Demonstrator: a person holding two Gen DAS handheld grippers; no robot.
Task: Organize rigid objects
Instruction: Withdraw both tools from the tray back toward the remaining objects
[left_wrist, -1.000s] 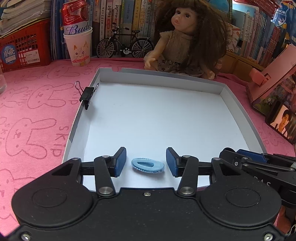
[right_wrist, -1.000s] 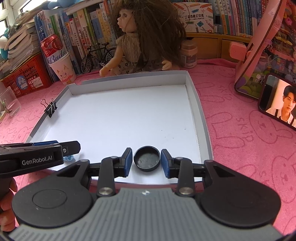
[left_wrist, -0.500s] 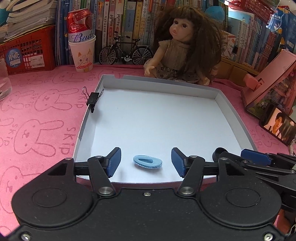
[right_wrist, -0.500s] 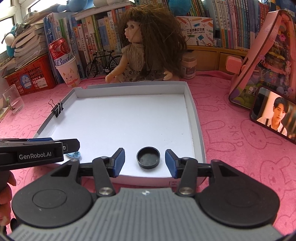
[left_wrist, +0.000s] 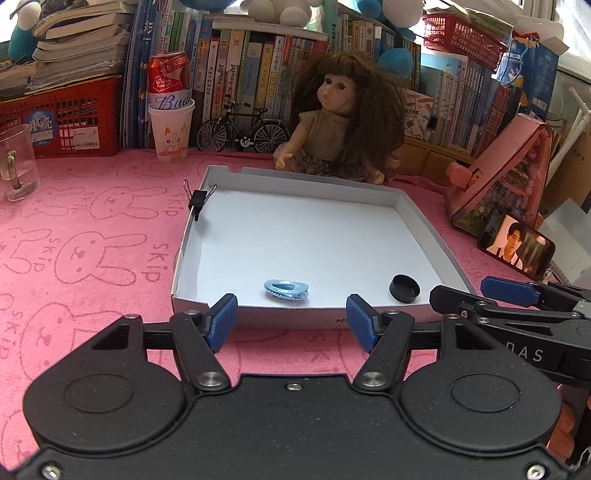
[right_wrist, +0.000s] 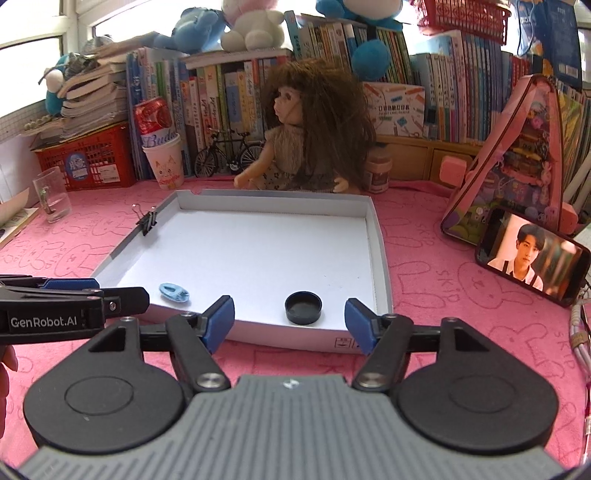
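Both jaws are opening, with nothing between them: the left gripper (left_wrist: 291, 323) and right gripper (right_wrist: 290, 325) hover before the white tray (left_wrist: 424, 221). Inside, near its front wall, lie a blue clip (left_wrist: 286, 289) and black cap (right_wrist: 303, 307), well apart.

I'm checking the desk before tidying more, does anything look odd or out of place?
One thing: a dented red can sits tilted inside the paper cup behind the white tray. Nothing is spilled.
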